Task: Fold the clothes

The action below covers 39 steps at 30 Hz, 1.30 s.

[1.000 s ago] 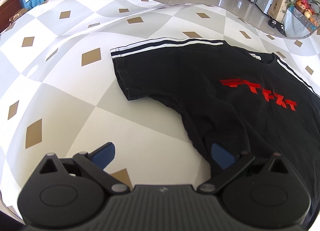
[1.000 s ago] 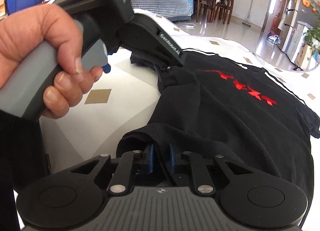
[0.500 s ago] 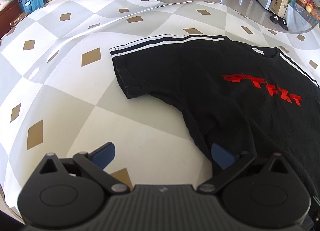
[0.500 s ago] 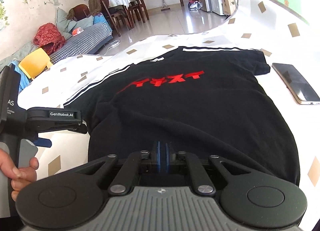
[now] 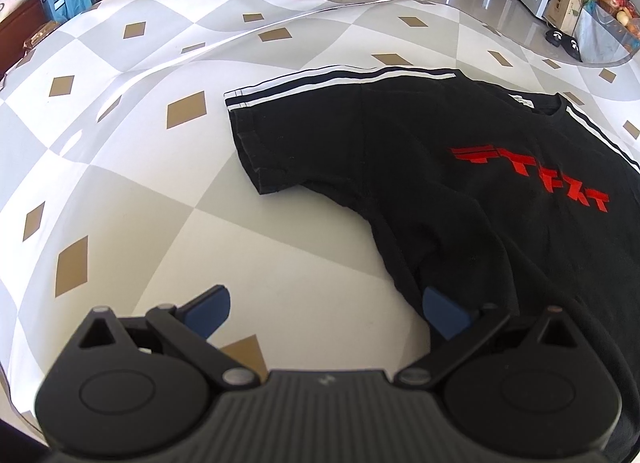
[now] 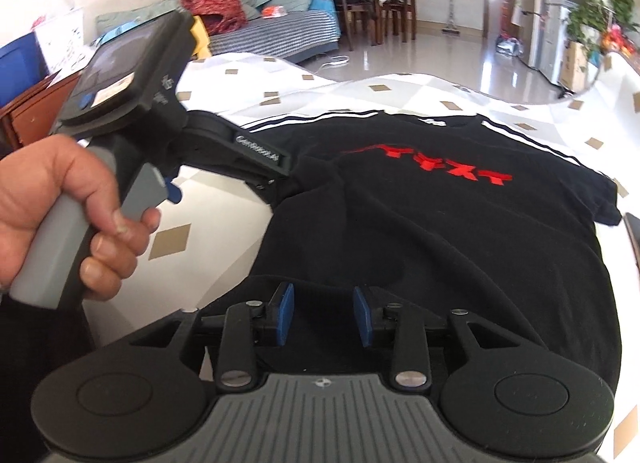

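Fold barely begun: black T-shirt lies face up on the bench, red print showing, both striped sleeves out to the sides, no fold line made in what's visible. Near hem is rumpled and bunched up by the right gripper, so flattening looks unfinished; sleeve folds, side folds and the final fold-over are all left, as I judge it. Left gripper has its fingers spread wide, left one over bare bench cloth, right one at the shirt's side edge near the armpit, not pinching anything. Hand holds it from the handle. Changes vs a second ago: right gripper's fingers were clamped on the hem, then shut tight, and have just been opening; now they stand apart with hem fabric lying between and just ahead of them, pads not pressing it, so it reads as a release. Left view is practically unchanged, shirt and sleeve in the same place. Phone at far right edge.
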Each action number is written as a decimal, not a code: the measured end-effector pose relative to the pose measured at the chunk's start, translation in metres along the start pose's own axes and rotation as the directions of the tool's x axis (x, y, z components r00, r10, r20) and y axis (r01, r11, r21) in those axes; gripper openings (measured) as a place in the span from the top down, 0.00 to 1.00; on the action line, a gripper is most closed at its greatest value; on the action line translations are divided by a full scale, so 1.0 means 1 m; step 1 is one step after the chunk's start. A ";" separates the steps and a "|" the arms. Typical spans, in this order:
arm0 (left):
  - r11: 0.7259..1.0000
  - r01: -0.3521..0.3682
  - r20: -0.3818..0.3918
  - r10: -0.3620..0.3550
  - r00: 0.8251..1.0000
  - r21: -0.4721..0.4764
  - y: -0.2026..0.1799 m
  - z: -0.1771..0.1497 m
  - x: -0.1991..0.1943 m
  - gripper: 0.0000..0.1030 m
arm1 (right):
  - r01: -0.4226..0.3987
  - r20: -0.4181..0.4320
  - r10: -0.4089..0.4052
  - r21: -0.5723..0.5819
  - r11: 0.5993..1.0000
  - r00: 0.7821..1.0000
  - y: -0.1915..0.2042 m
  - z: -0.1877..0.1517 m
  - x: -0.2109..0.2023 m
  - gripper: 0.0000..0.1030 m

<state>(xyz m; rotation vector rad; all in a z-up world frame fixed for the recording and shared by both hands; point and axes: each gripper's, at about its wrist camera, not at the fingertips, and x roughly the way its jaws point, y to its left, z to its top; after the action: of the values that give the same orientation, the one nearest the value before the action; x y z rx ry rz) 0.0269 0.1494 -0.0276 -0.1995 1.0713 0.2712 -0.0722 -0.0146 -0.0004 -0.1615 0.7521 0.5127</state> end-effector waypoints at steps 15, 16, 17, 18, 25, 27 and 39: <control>1.000 0.003 -0.001 -0.003 1.000 -0.022 0.006 0.001 -0.001 0.00 | -0.044 -0.054 0.028 -0.323 0.945 0.998 0.041 -0.018 0.011 0.62; 1.000 0.004 -0.001 -0.004 1.000 -0.022 0.006 0.001 -0.001 0.00 | -0.040 -0.056 0.023 -0.335 0.941 0.998 0.043 -0.019 0.013 0.62; 1.000 0.004 -0.001 -0.004 1.000 -0.022 0.006 0.001 -0.001 0.00 | -0.036 -0.059 0.016 -0.349 0.936 0.998 0.045 -0.020 0.014 0.62; 1.000 0.004 -0.001 -0.004 1.000 -0.021 0.006 0.001 -0.001 0.00 | -0.030 -0.060 0.009 -0.364 0.931 0.998 0.046 -0.021 0.016 0.62; 0.999 0.008 0.000 -0.008 1.000 -0.036 0.010 0.002 -0.002 0.00 | 0.016 -0.042 -0.039 -0.437 0.899 0.998 0.057 -0.025 0.027 0.62; 0.999 0.008 -0.001 -0.008 1.000 -0.040 0.011 0.002 -0.002 0.00 | 0.030 -0.031 -0.049 -0.446 0.894 0.998 0.058 -0.024 0.031 0.62; 0.998 0.004 -0.004 -0.004 1.000 -0.059 0.016 0.003 0.000 0.00 | 0.079 0.060 -0.060 -0.391 0.917 0.996 0.059 -0.018 0.032 0.94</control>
<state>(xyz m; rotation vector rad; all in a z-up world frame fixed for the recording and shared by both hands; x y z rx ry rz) 0.0242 0.1649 -0.0264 -0.2548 1.0678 0.2987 -0.0932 0.0427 -0.0334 -0.5485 0.5873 0.5941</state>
